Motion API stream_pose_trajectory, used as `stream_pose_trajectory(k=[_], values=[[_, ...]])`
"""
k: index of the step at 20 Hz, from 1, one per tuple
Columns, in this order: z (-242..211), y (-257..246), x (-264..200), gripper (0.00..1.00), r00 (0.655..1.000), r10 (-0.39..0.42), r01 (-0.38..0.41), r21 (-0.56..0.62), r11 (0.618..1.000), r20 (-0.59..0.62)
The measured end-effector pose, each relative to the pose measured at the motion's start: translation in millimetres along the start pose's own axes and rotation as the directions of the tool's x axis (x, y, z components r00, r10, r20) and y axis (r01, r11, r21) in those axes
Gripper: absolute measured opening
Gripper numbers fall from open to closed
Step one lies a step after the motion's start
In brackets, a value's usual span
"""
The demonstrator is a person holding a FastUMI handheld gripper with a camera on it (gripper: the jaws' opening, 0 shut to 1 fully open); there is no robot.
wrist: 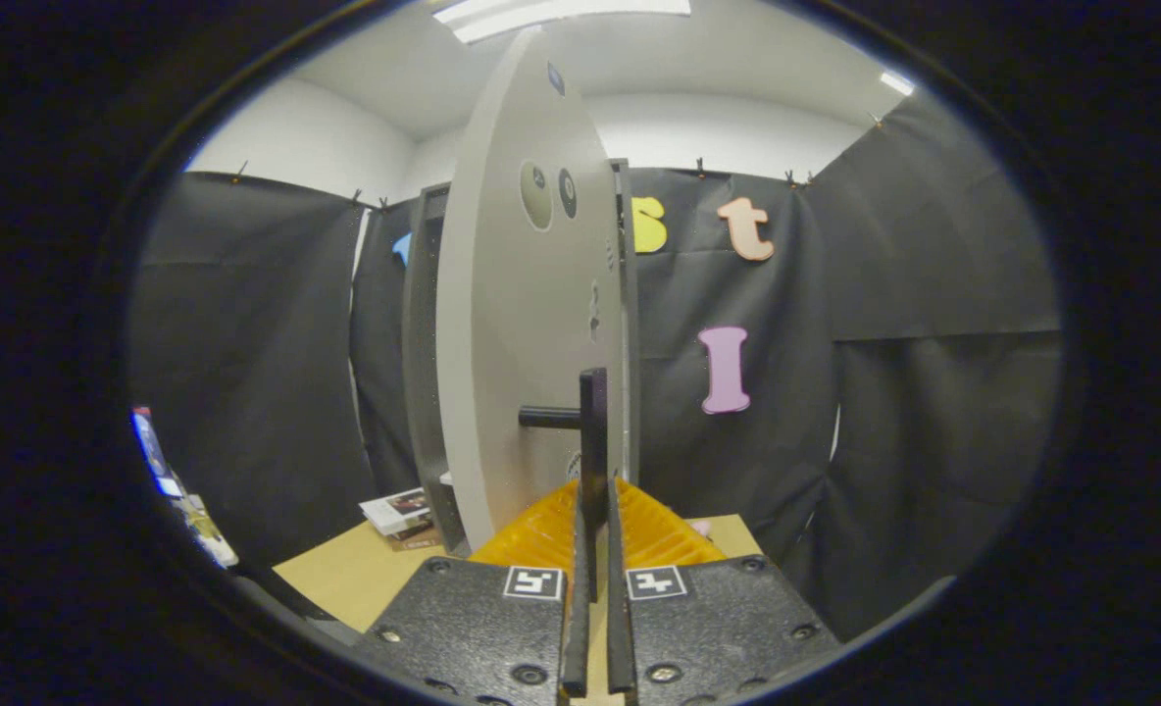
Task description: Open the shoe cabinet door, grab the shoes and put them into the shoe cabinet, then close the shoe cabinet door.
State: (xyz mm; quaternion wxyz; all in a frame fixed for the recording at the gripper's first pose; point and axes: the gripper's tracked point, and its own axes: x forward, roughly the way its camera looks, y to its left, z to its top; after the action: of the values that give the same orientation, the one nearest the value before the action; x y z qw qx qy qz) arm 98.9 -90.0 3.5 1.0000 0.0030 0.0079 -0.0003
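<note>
Gripper (593,549) fingers nearly together, clamped on the dark door handle (592,441); cabinet door (522,343) swung open, edge-on ahead.

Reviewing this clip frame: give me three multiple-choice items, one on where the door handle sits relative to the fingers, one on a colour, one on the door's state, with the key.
1. Where is the door handle?
A. between the gripper fingers
B. far beyond them
C. lying on the table

2. What colour is the cabinet door?
A. red
B. light grey
C. green

3. What state is the door in?
A. shut flush
B. swung open, seen nearly edge-on
C. taken off

Key:
1 A, the dark bar of the handle stands in the narrow gap between the two fingers, which are closed around it.
2 B, its broad face is pale grey.
3 B, it stands out from the cabinet frame.
</note>
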Motion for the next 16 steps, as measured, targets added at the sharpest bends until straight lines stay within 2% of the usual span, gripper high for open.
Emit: stream_pose_trajectory(k=[4, 8, 12, 16], values=[[-1, -22, -7, 0.05, 0.998, -0.068, 0.068, -0.005, 0.998, -0.011], [-6, -15, -24, 0.05, 0.999, -0.04, 0.04, 0.027, 0.999, -0.005], [4, -4, -30, 0.05, 0.994, -0.02, 0.02, -0.002, 1.0, 0.107], [-2, 17, -29, 0.12, 0.99, 0.036, -0.033, -0.025, 0.999, 0.14]])
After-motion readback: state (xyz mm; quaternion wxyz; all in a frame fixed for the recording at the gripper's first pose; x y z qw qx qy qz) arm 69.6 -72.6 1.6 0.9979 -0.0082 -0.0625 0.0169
